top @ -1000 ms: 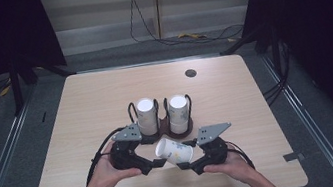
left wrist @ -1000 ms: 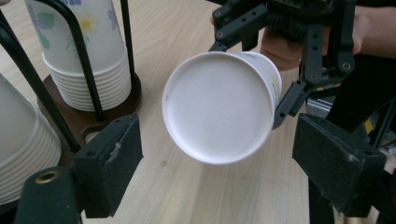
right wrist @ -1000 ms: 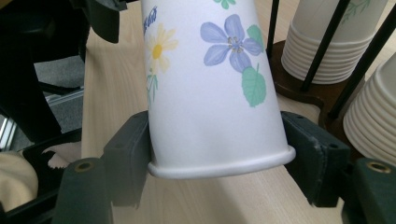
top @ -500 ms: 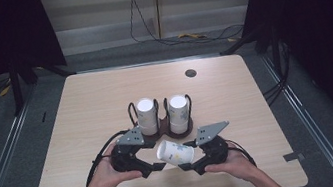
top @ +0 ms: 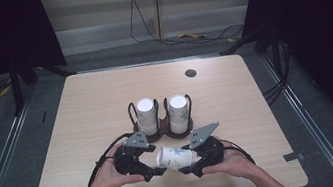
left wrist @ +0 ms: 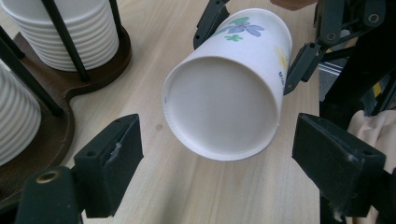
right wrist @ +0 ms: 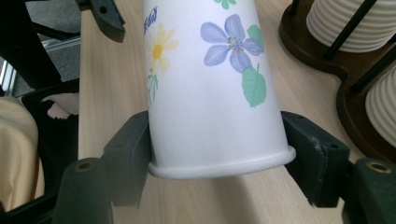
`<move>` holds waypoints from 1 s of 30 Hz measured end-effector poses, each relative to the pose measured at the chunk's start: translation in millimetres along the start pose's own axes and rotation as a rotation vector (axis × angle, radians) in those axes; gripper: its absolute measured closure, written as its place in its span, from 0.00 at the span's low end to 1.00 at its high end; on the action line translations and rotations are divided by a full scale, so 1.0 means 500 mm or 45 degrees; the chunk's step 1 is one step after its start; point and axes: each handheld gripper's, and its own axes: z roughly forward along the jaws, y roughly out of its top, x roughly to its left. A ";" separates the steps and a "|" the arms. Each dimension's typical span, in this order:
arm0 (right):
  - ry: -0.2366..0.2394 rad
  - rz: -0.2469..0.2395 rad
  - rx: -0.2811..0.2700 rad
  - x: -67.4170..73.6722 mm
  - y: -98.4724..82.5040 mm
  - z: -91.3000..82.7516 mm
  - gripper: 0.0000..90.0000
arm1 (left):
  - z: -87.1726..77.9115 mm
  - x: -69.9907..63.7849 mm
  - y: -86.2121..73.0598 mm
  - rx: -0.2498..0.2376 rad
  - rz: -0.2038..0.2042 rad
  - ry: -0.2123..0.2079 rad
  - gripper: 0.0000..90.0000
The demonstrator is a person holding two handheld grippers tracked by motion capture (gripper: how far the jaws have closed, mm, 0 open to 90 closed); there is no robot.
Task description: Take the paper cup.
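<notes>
Left tool [top: 159,169] jaws just reopened wide around paper cup [top: 174,156]; right tool [right wrist: 217,140] clamps cup rim; holder [top: 160,129] stacks full.

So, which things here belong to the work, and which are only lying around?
In use: flowered cup, right hand-held gripper clamped on it, left hand-held gripper open at its base, cup stacks in rack.
Lying about: round grommet, floor cables.
</notes>
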 end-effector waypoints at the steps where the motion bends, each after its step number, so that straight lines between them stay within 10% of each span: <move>1: 0.001 -0.003 0.006 -0.001 0.000 0.001 0.33 | 0.000 0.000 0.000 0.000 0.000 0.000 0.18; 30: -0.002 -0.129 0.272 0.006 0.041 0.022 0.32 | 0.026 -0.004 0.001 0.107 0.085 -0.006 0.22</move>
